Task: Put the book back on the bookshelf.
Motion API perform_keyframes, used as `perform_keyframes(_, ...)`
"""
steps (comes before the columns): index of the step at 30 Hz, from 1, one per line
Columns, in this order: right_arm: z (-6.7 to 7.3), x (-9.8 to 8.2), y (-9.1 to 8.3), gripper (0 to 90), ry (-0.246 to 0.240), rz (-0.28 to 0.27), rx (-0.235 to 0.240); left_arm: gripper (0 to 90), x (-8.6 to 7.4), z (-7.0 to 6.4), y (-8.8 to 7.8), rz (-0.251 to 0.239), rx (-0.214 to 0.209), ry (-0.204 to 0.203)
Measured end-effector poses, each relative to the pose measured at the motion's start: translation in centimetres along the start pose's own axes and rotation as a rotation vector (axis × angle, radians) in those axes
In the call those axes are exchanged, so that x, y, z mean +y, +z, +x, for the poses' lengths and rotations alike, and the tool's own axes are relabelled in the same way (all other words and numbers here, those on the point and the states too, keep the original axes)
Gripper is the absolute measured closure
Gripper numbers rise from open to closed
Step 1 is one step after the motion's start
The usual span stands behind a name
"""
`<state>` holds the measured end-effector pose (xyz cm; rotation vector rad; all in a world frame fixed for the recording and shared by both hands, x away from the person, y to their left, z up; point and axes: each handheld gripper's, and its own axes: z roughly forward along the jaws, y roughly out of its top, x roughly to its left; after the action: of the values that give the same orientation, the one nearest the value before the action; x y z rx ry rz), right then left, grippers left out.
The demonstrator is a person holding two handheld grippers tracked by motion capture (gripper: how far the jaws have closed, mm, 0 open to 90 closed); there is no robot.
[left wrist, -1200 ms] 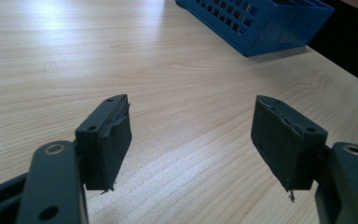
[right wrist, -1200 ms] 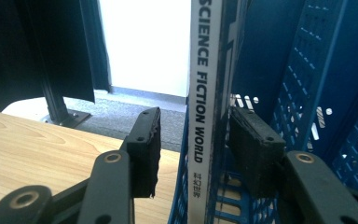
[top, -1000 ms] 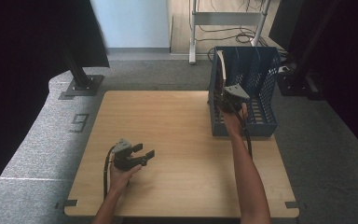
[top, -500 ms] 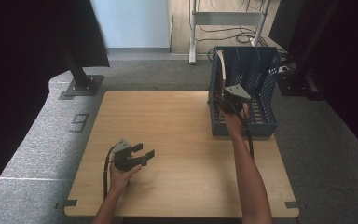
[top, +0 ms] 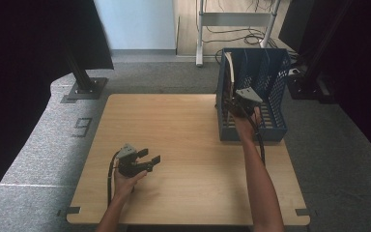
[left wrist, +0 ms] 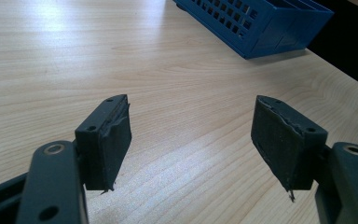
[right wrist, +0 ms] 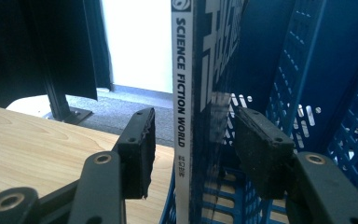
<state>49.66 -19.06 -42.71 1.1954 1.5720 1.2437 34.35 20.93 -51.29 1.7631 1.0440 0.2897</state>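
The right tongs (right wrist: 193, 154) had just been opening, their pads standing off either side of the magazine (right wrist: 182, 93), which stood upright in the blue basket (top: 275, 77) at the far right of the surface (top: 174, 125). The release looked best finished by widening further and backing straight out, so no pad dragged the spine over. The left tongs (left wrist: 193, 140) hovered open and empty above bare wood.

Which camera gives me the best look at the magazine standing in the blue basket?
The right gripper view: the magazine stands upright between the right gripper's jaws, which have just been opening, with its spine lettering readable. The high view shows it as a pale sliver at the blue basket's left wall.
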Motion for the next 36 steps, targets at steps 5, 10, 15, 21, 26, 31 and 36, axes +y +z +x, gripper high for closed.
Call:
perform_keyframes(5,-0.1,-0.1,-0.3,47.3,0.004,-0.007,0.003,28.6,0.0,0.0,0.0,-0.001,-0.001,0.000)
perform_keyframes(10,-0.3,-0.4,-0.6,47.4,0.011,-0.003,0.006,28.6,0.0,-0.1,0.1,0.002,-0.004,0.000)
perform_keyframes(15,-0.5,-0.5,-1.3,47.5,0.008,-0.006,0.030,28.5,-0.1,-0.1,0.2,0.006,-0.006,0.001)
perform_keyframes(21,-0.5,-0.3,-2.0,47.2,-0.008,-0.002,0.063,28.6,-0.1,-0.2,0.2,0.005,-0.006,0.002)
perform_keyframes(26,-0.5,-0.1,-2.1,47.2,-0.013,-0.008,0.060,28.5,-0.1,-0.2,0.2,0.006,-0.005,0.001)
perform_keyframes(31,-0.7,-0.3,-2.0,47.1,-0.006,0.001,0.056,28.5,-0.1,-0.1,0.1,0.004,-0.003,-0.001)
perform_keyframes(36,-0.7,-0.4,-2.1,47.0,-0.012,0.006,0.056,28.5,-0.1,-0.1,0.1,0.002,-0.004,-0.001)
